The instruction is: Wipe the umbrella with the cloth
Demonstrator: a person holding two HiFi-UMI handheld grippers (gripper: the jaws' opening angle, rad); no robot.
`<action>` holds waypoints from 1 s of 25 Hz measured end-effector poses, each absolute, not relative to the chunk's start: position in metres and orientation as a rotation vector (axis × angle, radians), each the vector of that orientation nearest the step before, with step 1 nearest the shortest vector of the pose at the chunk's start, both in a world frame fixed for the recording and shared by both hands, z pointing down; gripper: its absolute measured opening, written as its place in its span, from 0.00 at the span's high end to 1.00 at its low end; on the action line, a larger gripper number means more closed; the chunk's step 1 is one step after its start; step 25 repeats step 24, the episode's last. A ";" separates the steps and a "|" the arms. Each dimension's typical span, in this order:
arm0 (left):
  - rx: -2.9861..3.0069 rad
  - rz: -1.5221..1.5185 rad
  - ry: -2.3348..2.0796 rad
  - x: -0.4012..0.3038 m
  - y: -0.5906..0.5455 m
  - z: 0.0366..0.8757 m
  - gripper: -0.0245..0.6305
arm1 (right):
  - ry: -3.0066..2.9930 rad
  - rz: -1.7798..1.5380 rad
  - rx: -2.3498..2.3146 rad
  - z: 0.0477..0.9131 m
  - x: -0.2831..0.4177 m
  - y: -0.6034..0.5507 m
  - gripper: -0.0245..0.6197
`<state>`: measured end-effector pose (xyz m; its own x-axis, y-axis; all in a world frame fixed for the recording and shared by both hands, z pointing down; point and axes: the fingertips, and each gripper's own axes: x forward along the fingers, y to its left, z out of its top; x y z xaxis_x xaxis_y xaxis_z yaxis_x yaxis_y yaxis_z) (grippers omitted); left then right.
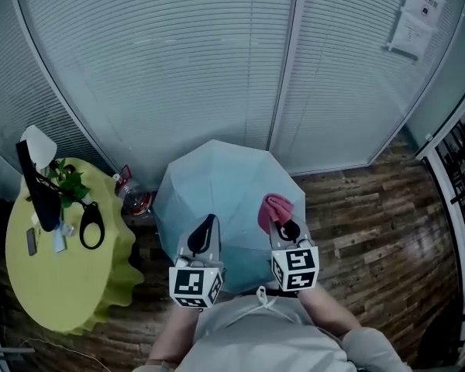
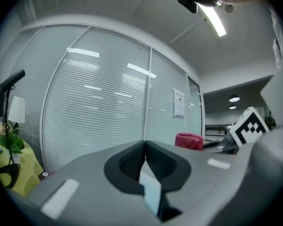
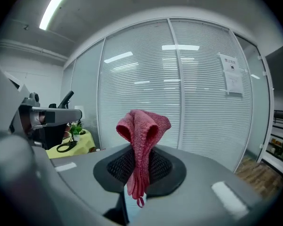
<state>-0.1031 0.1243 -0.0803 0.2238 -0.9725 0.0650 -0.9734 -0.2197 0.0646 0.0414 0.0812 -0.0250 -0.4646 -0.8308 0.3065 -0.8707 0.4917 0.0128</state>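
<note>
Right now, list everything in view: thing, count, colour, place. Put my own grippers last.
umbrella: 1, pale blue, open, below both grippers
cloth: 1, pink-red, pinched in the right gripper's jaws, over the umbrella's right side
round table: 1, yellow-green cover, left of the umbrella
plant: 1, green, on the table's far part
loop: 1, black, lying on the table
glass wall: 1, pale grey with slatted blinds, behind the umbrella
paper notices: 2, white, on the wall at upper right
wood floor: 1, brown, right of the umbrella
left gripper: 1, grey, jaws together, over the umbrella
right gripper: 1, grey, shut on the cloth
</note>
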 end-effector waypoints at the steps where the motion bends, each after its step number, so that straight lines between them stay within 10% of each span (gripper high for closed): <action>1: 2.381 0.013 -1.910 -0.107 0.126 -0.081 0.95 | -2.465 0.197 1.454 -0.026 0.039 0.083 0.89; 25: 2.329 -0.005 -1.916 -0.121 0.135 -0.068 0.95 | -2.477 0.217 1.379 -0.020 0.023 0.101 0.89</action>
